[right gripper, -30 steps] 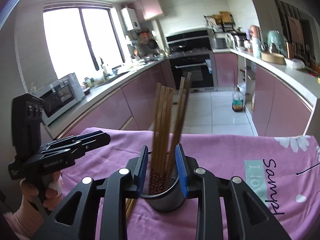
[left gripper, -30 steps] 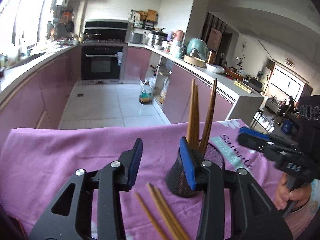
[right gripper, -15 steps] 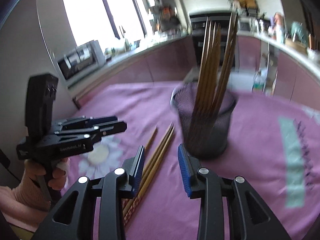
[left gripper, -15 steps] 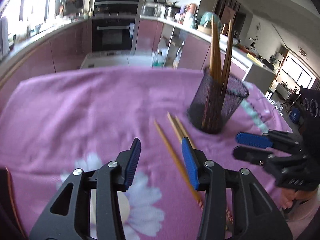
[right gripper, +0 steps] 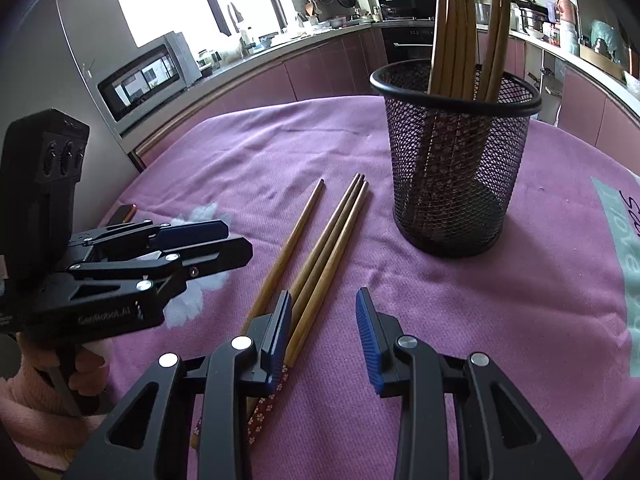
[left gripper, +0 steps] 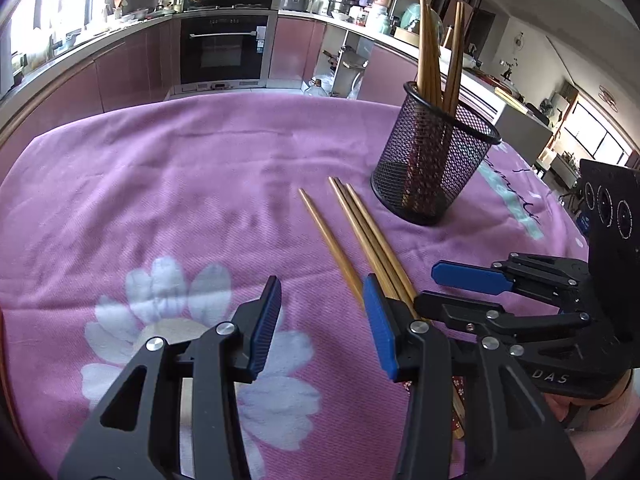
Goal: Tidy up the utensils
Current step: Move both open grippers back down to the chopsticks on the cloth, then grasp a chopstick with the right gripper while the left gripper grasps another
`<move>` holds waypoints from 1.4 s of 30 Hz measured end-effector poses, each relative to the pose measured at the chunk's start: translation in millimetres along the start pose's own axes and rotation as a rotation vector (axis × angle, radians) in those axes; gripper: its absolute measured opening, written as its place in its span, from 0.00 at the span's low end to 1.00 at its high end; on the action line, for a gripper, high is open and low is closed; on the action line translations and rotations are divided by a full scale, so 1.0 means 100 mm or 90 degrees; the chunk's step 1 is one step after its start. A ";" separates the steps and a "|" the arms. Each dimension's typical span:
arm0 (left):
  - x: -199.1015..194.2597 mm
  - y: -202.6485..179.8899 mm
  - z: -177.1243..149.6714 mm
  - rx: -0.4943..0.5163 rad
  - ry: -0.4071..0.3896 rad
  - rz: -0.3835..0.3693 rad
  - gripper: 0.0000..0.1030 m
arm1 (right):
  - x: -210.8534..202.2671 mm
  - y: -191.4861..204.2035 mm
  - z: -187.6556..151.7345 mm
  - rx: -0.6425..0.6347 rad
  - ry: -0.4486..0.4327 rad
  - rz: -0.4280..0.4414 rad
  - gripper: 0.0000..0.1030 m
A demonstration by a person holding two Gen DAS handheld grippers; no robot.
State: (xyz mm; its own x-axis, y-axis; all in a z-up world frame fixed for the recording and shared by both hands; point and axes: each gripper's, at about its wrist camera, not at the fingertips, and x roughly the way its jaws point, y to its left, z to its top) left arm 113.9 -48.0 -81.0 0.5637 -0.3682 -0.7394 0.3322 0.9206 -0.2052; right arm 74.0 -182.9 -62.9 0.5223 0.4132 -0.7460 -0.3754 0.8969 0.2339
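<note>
**Over the purple cloth, two grippers hanging above loose chopsticks**

Above the near edge of the table, both grippers are tilting downward toward the purple cloth. The left gripper is hovering with its jaws partly apart and nothing between the blue pads; beneath the gap only the white flower print is showing. The right gripper is sitting just beside it, jaws likewise partly apart and gripping nothing, its left pad hanging over the loose chopsticks. A hand in a pink sleeve is wrapping around the left gripper's handle.

Four loose chopsticks are lying flat near the middle of the cloth, tips pointing toward the far edge: one alone, three bunched together and touching. The black mesh holder is standing upright toward the far right of the cloth, just beyond those tips, with more chopsticks leaning inside it.

Lettering reading "GenRobot.AI" is showing on the left gripper's body, and "DAS" on the right one's. Script on the pale band of the cloth is cut off at the frame edge and I cannot read it whole.

The chopsticks' patterned thick ends are disappearing under the grippers, and the standing chopsticks are running out of the top of the right wrist view.
</note>
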 end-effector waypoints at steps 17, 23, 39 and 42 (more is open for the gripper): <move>0.15 -0.11 0.02 0.022 0.025 0.006 0.41 | 0.02 -0.06 -0.01 -0.010 0.010 -0.026 0.29; 0.21 -0.15 0.04 0.033 0.030 0.015 0.40 | 0.02 -0.09 -0.01 -0.009 0.011 -0.027 0.28; 0.31 -0.19 0.10 0.043 0.044 0.033 0.16 | 0.05 -0.08 0.02 -0.020 0.018 -0.038 0.24; 0.31 -0.19 0.09 0.040 0.043 0.034 0.16 | 0.07 -0.09 0.04 -0.018 0.017 -0.041 0.24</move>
State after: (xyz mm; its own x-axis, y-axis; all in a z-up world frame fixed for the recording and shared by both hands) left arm 132.5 -77.8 -94.3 0.5308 -0.3072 -0.7899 0.3507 0.9281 -0.1253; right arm 84.5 -187.8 -67.8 0.5255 0.3500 -0.7755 -0.3636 0.9164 0.1672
